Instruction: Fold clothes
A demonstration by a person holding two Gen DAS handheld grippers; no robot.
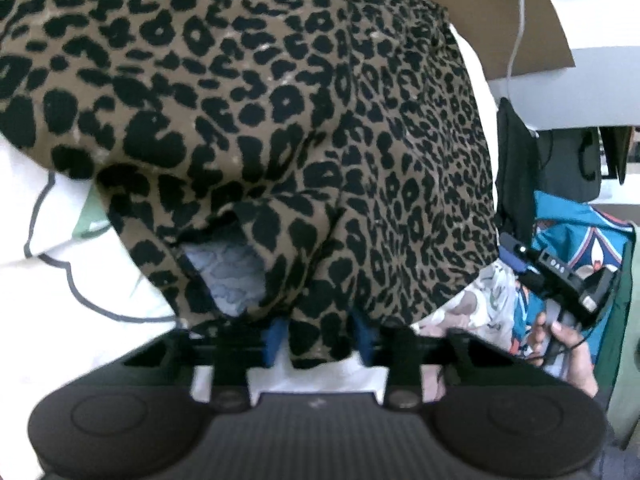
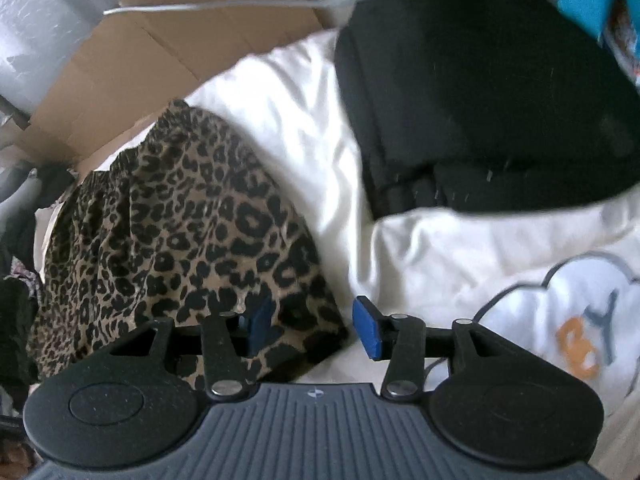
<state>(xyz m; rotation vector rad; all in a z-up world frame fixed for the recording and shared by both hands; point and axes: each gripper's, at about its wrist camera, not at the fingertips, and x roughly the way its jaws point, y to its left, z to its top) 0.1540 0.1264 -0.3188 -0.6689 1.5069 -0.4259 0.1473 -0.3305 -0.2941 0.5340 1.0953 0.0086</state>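
Two claws at a leopard-print garment on a white bed cover

Two blue pads of the left claw (image 1: 320, 338) are seen close together, with a fold of the leopard-print garment (image 1: 248, 112) caught between them; the cloth is pinched at its near edge. From that grip the garment is spread upward and outward, filling most of the left wrist view, and a patch of its pale grey underside (image 1: 230, 276) is exposed where an edge is turned over. Beneath it a white bed cover (image 1: 36, 280) with a grey outlined print is visible. To the right, the other gripper is held in a hand (image 1: 568, 344), in front of a teal patterned cloth (image 1: 580, 236).

The right claw (image 2: 316, 326) is held partly open. Its left pad (image 2: 260, 322) is set over the garment's lower corner, while its right pad (image 2: 370, 328) is over the bare cover; whether the cloth is touched cannot be told. The garment (image 2: 180, 240) lies flat on the cover, gathered along its far edge. A folded black garment (image 2: 480, 100) is laid further back on the right, well apart from the leopard cloth. A cloud-shaped print with orange and grey letters (image 2: 588, 332) is seen on the cover at the right. Flattened cardboard (image 2: 168, 48) and a white cable (image 2: 208, 7) lie beyond the bed.
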